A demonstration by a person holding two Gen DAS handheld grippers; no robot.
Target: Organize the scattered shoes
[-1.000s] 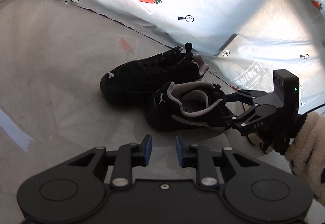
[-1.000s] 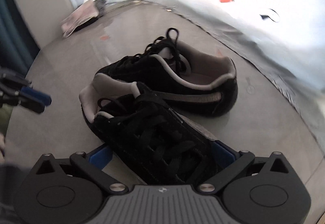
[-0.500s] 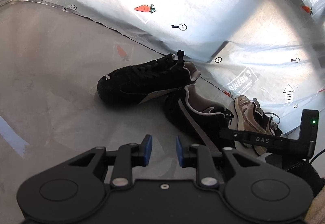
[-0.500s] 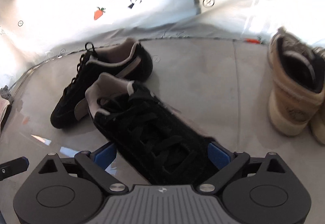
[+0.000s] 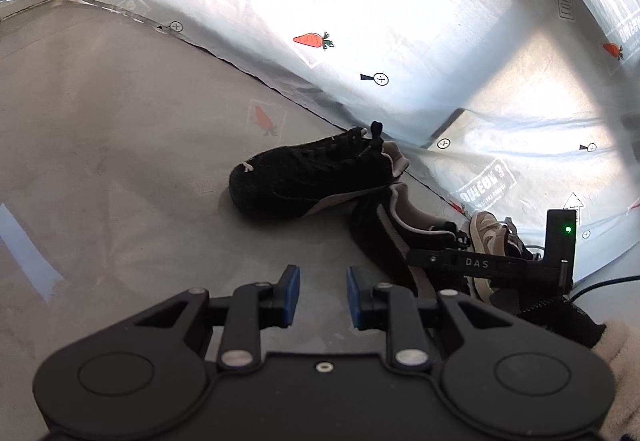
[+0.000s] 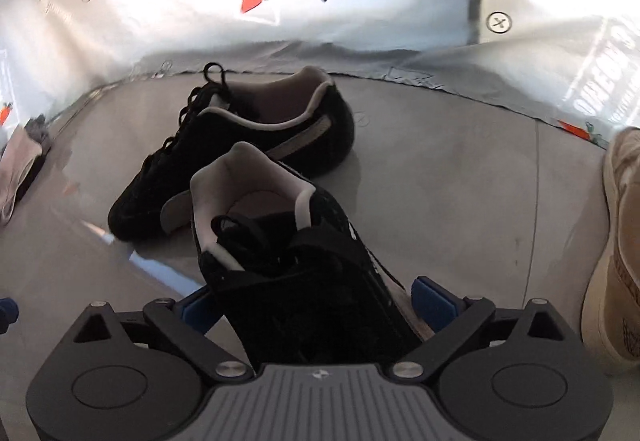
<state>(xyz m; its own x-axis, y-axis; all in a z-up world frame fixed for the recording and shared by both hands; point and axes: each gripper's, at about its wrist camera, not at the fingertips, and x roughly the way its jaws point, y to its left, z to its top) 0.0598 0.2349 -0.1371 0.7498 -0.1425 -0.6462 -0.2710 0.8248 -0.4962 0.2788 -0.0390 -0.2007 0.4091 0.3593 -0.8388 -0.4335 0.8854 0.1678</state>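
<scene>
Grey floor [image 5: 120, 145], white plastic sheeting [image 5: 400, 1] printed with carrots and target marks rising behind it as a backdrop.

Left wrist view: left gripper [image 5: 319, 295] fingers a little apart, nothing between the blue pads [image 5: 291, 295], over bare floor. Ahead of the fingers and slightly right, a black suede sneaker [image 5: 316, 177] lies on the floor near the sheeting edge, toe pointing left. Right of the fingers, the second black sneaker [image 5: 384, 237] tilted, heel up, with the right gripper [image 5: 472, 265] across it. Beyond that, a beige sneaker [image 5: 486, 237]. Fuzzy cream sleeve [image 5: 616, 357] at far right edge.

Right wrist view: right gripper [image 6: 316, 301] fingers spread wide and pinching the second black sneaker [image 6: 296, 261] across its forefoot, grey-lined heel pointing away. Ahead of the fingers, just left, the black suede sneaker [image 6: 248, 145] on the floor, close beside the held one; cannot tell if touching. Far right of the fingers, the beige sneaker [image 6: 616, 241] at the frame edge.
</scene>
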